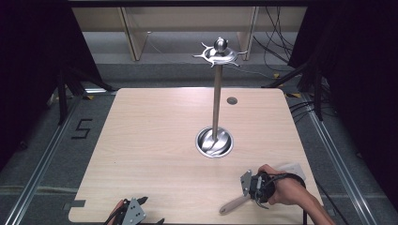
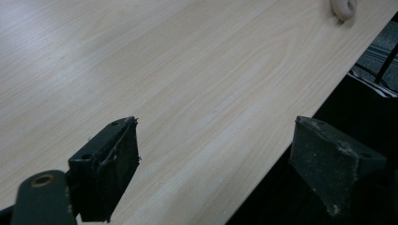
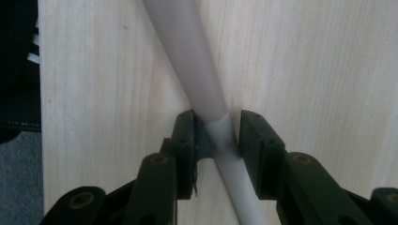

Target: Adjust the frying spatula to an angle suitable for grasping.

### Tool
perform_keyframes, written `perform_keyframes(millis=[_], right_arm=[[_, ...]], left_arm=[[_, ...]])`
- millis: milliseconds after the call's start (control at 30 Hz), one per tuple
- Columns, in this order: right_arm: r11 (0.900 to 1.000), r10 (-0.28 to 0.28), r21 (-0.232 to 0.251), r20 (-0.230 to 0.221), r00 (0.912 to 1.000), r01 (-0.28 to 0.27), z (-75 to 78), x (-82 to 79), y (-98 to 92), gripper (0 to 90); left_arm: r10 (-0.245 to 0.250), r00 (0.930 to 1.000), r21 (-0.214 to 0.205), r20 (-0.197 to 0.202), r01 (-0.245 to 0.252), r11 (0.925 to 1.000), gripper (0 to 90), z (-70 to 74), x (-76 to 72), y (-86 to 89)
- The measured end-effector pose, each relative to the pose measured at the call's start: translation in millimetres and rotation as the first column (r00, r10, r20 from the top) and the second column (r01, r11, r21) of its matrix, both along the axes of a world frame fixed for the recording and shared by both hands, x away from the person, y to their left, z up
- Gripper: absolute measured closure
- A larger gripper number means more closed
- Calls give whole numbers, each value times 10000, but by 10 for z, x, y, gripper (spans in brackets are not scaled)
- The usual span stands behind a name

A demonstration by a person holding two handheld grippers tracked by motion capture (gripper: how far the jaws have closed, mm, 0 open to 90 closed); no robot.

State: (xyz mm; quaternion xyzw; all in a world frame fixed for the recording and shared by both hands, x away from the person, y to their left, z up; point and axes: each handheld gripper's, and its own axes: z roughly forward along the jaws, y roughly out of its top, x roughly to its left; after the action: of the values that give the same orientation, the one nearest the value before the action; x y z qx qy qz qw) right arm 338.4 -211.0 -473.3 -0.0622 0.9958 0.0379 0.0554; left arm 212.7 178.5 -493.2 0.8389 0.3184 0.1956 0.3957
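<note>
1. One pale wood-grain counter (image 1: 155,140) with rounded corners stands on a grey floor (image 1: 42,140); a small round grommet (image 1: 232,100) sits near its far edge, dark curtains hang at both sides, black cables (image 1: 277,42) lie on the floor behind, and a black mark shaped like a 5 (image 1: 82,128) is on the floor at the left.
2. One shiny metal stand (image 1: 216,93) rises upright from a round dish-like base (image 1: 214,142) right of the counter's middle; its top carries a ring of curved hooks under a ball knob (image 1: 220,44).
3. One off-white utensil (image 1: 233,205) lies near the counter's near right corner, its handle thick and rounded, narrowing where it is gripped; the left gripper view catches its rounded end with a hole (image 2: 343,7). What kind of utensil it is cannot be told.
4. Two hand-held grippers: the right hand-held gripper (image 3: 217,140) has its jaws clamped on the utensil's thinner shaft, held by a hand (image 1: 286,190) over the counter; the left hand-held gripper (image 2: 216,159) sits at the near edge with its jaws wide apart, holding nothing.
</note>
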Motion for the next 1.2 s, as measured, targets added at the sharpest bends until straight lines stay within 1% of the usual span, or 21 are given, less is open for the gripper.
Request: perform_keyframes(millis=[33, 100, 167, 267, 333, 400, 433, 633, 667, 700, 733, 767, 833, 867, 900, 933, 967, 1033, 1067, 1133, 1200], right_arm=[[9997, -249, 8, 28, 9997, 249, -7, -26, 9, 693], [10000, 9, -98, 6, 10000, -9, -5, -17, 21, 702], [9993, -159, -336, 57, 9999, 161, 7, -23, 21, 717], [9994, -339, -95, 22, 9994, 339, -3, -19, 19, 746], [10000, 63, 30, 146, 9999, -64, 1, 24, 19, 762], [9994, -346, -75, 194, 9992, 348, 4, 17, 18, 770], [9997, -225, 38, -52, 9997, 225, -7, 33, 25, 771], [10000, -69, -2, 277, 9996, 69, 3, 55, 18, 772], [9994, -298, 157, 153, 9994, 296, -1, 46, 15, 772], [9981, -600, 146, 392, 9974, 595, 18, 38, -2, 772], [9987, -312, 410, 442, 9985, 293, 19, 66, -1, 772], [9970, -633, 479, 449, 9970, 612, 36, 55, -16, 772], [9932, -876, 818, 527, 9948, 831, 81, 69, -46, 772], [9831, -1574, 1017, 445, 9865, 1523, 110, 40, -66, 773], [9844, -1316, 1249, 576, 9896, 1236, 139, 77, -84, 773], [9755, -1845, 1328, 595, 9810, 1754, 177, 65, -112, 773], [9727, -1746, 1662, 637, 9826, 1621, 205, 88, -130, 773], [9571, -2123, 2168, 727, 9745, 1923, 267, 98, -182, 773], [9440, -2569, 2328, 748, 9635, 2336, 302, 86, -210, 773], [9362, -2473, 2749, 727, 9662, 2190, 363, 114, -259, 773], [9177, -2811, 3140, 804, 9563, 2433, 418, 126, -312, 773]], left_arm=[[-21, 10000, 50, 7, 21, 10000, 151, 2, 0, 3], [-74, 10000, 107, 19, 74, 9999, 151, 8, -2, 7], [-114, 9996, 88, 260, 112, 9999, 151, 9, 6, 7], [-45, 9997, -19, 260, 46, 10000, 151, 0, 5, 0], [-121, 9996, 143, 267, 117, 9998, 151, 7, 8, 9], [-142, 9995, 197, 272, 136, 9997, 151, 9, 9, 11], [-143, 9995, 208, 270, 137, 9997, 151, 10, 9, 12], [-37, 9997, -37, 257, 38, 10000, 151, 0, 4, 0], [-40, 9997, -35, 261, 41, 10000, 150, 0, 4, 0], [-38, 9997, -42, 260, 39, 10000, 151, 0, 5, 0], [-56, 9998, -36, 201, 56, 10000, 151, 1, 5, 2], [-42, 10000, 11, -14, 42, 10000, 151, 5, -1, 6], [-48, 10000, 70, 25, 47, 10000, 151, 6, 2, 9], [-37, 10000, 40, 19, 37, 10000, 151, 5, 0, 8], [-39, 10000, 10, 13, 39, 10000, 150, 5, 0, 6], [-15, 10000, 70, 10, 15, 10000, 151, 4, 2, 8], [-43, 10000, 112, 8, 43, 9999, 151, 6, 4, 11], [-27, 10000, 102, 8, 27, 9999, 151, 5, 3, 10], [-22, 10000, 80, 12, 22, 10000, 151, 6, 3, 9], [-26, 10000, 104, 43, 26, 9999, 151, 7, 6, 12], [-8, 10000, 96, 24, 8, 10000, 151, 6, 5, 12]])
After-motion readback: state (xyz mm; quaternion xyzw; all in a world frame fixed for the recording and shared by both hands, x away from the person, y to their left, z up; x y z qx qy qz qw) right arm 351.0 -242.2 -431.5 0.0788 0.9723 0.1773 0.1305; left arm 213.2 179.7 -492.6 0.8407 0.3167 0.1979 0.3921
